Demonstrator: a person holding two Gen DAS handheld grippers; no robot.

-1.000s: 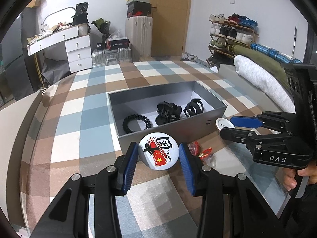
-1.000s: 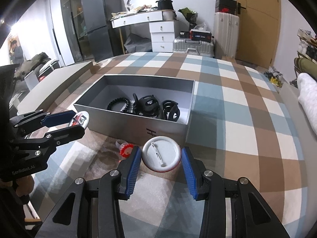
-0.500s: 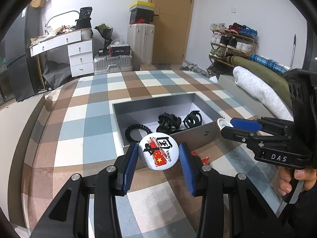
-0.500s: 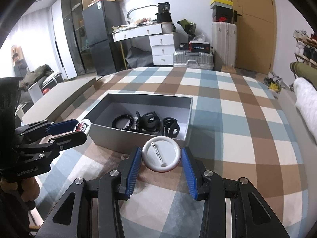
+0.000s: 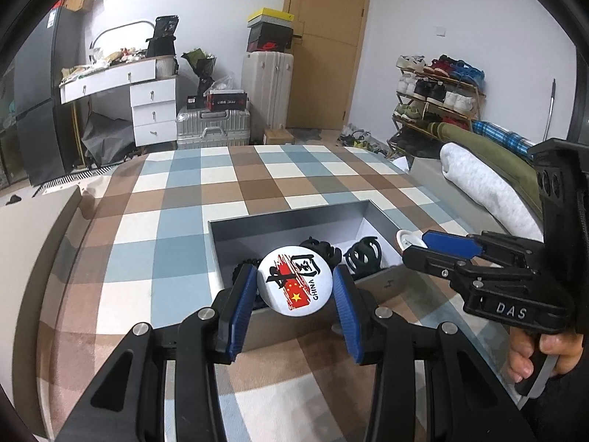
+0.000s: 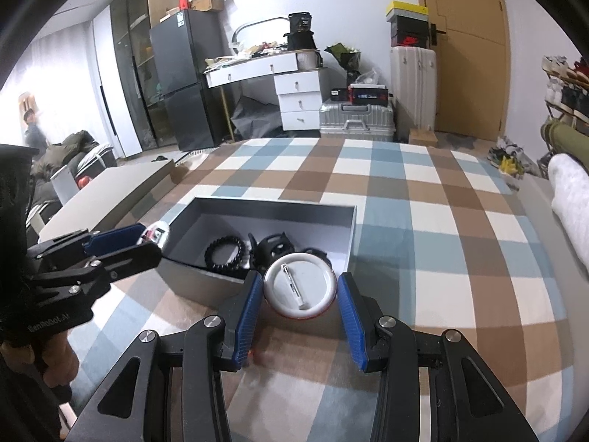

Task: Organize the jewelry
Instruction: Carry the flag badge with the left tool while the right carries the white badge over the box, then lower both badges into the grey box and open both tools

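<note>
My left gripper [image 5: 294, 291] is shut on a round white badge with a red flag and "CHINA" print [image 5: 294, 280], held above the near wall of the grey open box [image 5: 283, 221]. My right gripper [image 6: 300, 294] is shut on a second round badge [image 6: 300, 290], its white pin back facing me, also raised at the box's near wall [image 6: 198, 280]. Inside the box lie a black coil hair tie [image 6: 224, 253] and black hair claws [image 6: 274, 248]. Each gripper shows in the other's view: the right one [image 5: 416, 245], the left one [image 6: 147, 237].
The box sits on a bed with a blue, brown and white checked cover [image 5: 184, 199]. A rolled white blanket [image 5: 486, 188] lies along the right edge. A white desk, suitcases and a shoe rack stand beyond the bed.
Both grippers have risen with their badges and moved forward over the box's near wall. The small red items on the cover in front of the box are now hidden.
</note>
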